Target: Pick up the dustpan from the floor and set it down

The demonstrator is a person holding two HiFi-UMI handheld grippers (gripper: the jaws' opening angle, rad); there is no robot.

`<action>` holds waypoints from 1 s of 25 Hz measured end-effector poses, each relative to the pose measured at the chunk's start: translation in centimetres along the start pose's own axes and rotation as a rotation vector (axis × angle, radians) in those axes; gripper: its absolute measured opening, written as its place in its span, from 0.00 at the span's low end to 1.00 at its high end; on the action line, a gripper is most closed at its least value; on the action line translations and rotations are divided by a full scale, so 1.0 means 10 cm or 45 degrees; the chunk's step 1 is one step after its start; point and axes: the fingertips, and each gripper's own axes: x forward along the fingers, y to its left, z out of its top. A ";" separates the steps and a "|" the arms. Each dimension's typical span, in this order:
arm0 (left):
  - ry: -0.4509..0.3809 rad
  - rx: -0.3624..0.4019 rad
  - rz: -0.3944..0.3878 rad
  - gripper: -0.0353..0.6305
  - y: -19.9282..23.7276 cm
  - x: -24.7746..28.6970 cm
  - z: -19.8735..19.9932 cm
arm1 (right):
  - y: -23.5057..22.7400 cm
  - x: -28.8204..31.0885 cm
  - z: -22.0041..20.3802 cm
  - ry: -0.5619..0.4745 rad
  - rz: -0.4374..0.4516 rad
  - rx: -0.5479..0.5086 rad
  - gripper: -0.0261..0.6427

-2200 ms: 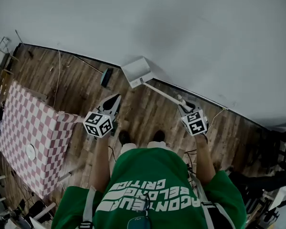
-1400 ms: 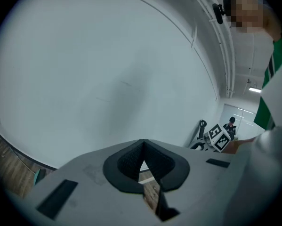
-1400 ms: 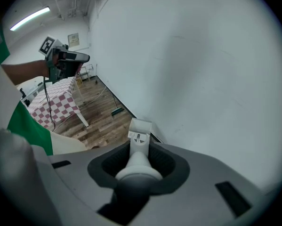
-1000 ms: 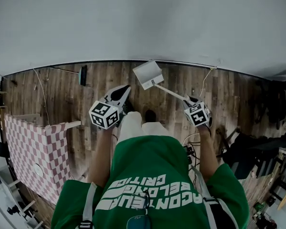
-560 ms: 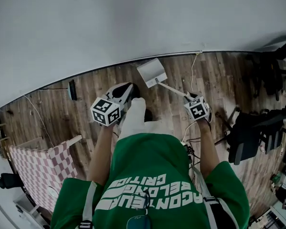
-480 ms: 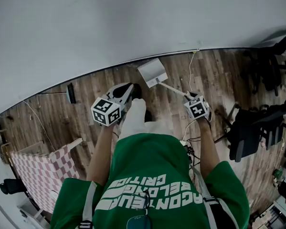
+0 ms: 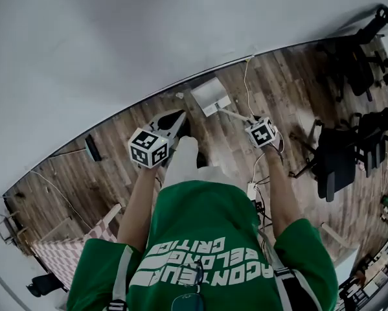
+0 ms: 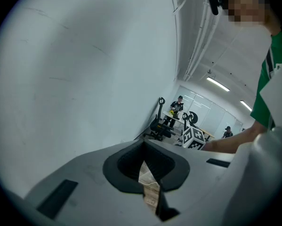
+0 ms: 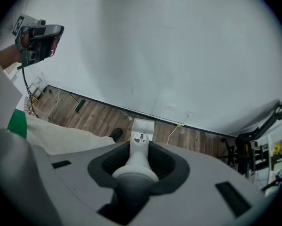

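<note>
The right gripper (image 7: 252,122), jaws clamped halfway round its long handle, holds the white dustpan (image 7: 211,96) pan-end down near the wall (image 7: 116,44), seemingly ready for setting down, while the left gripper (image 7: 176,118) hangs closed and empty.

Quick headcount of what you've got around you: one white dustpan (image 7: 211,96), just the one. Two grippers, your left gripper (image 7: 177,115) and right gripper (image 9: 140,160), each with one marker cube (image 7: 148,148) on it, so two cubes total. One small dark flat thing (image 7: 91,148) on the floor along its wall edge. One pink-checked table (image 7: 67,258) at the near-left corner. Black office chairs (image 7: 330,164) along the right edge: you can count at least three, but they're too tangled for an exact number. Two thin cables (image 7: 245,83). One dark shoe (image 9: 116,134). Two people (image 8: 178,103) way off in the back.
</note>
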 end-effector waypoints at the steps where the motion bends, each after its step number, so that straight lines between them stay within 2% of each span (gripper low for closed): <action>1: 0.014 0.000 -0.013 0.05 0.04 0.06 0.03 | -0.03 0.05 0.04 0.012 0.003 0.018 0.21; 14: 0.113 0.004 -0.157 0.05 0.51 0.58 0.25 | -0.32 0.72 0.49 0.131 0.003 0.160 0.21; 25: 0.152 -0.013 -0.203 0.05 0.70 0.85 0.33 | -0.52 1.13 0.67 0.229 0.021 0.252 0.21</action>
